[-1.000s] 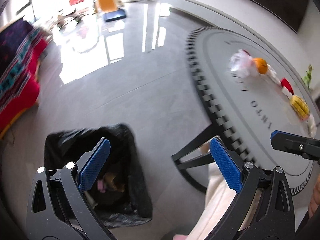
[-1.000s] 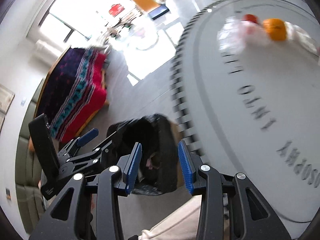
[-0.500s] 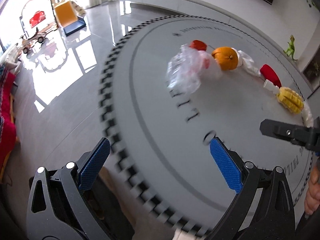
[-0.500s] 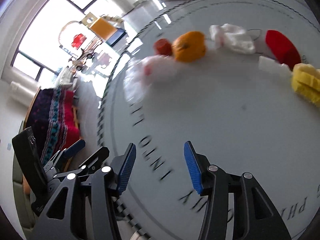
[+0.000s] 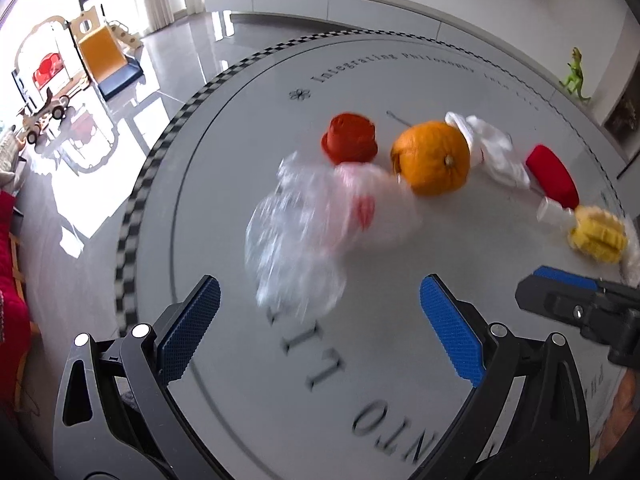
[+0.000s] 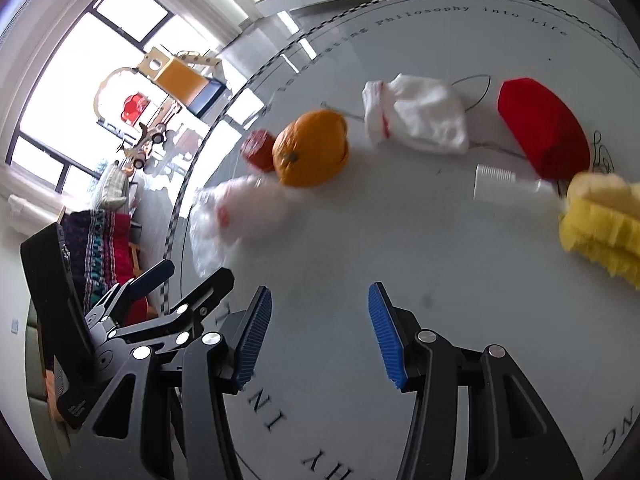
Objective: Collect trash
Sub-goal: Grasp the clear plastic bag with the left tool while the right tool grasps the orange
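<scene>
surface (image 5: 248,420): left to right, crumpled clear bag (image 5: 304,236), blurred, red print showing through | red cup (image 5: 350,138) upside down | orange (image 5: 432,158) | white cloth (image 5: 492,148) | clear cup (image 6: 508,188) on its side, contents unclear | left tongs (image 5: 316,324) released, before bag | right tongs (image 6: 320,332) released

Around the rim of the round surface (image 5: 248,420) runs small lettering, "Integrating Philosophy into Life". Nearer the camera, large dark letters on it read upside down as "INTO", then "LI" and blur.
</scene>
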### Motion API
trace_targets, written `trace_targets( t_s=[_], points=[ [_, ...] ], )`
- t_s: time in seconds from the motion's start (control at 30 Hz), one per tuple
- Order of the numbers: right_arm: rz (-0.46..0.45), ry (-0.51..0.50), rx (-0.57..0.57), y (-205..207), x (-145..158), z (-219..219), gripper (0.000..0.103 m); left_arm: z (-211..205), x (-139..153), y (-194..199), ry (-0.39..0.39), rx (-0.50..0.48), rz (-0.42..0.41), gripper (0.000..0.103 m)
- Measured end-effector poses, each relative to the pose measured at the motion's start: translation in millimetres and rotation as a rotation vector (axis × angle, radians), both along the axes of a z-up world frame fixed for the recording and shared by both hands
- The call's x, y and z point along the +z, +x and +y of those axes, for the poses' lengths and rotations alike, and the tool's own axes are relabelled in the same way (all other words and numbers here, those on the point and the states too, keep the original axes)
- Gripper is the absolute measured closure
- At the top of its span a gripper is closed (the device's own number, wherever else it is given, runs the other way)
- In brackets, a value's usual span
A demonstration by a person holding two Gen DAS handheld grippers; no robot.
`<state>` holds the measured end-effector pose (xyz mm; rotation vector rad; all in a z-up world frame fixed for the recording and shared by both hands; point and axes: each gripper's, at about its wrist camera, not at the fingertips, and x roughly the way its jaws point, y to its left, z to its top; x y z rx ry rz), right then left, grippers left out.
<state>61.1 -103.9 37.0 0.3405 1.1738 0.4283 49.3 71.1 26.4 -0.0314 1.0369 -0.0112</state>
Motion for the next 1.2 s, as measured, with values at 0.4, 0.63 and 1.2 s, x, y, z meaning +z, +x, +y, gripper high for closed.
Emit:
trace_targets(
  t_s=[0.4, 0.63, 1.2],
  points=[
    [-0.005, -0.020, -0.022, 44, 4, 10, 0.039, -3, -20, 47, -0.103, -0.020, 0.018, 0.019],
    [-0.036, -0.091, -0.003, 73, 1, 33, 0.039, -1, -13, 6, -0.132, -0.084, 0.033, 0.041],
    [-0.051, -0.171, 0.032, 85, -7, 60, 0.055, 12, -14, -25, -0.184, -0.061, 0.041, 0.041]
  ],
)
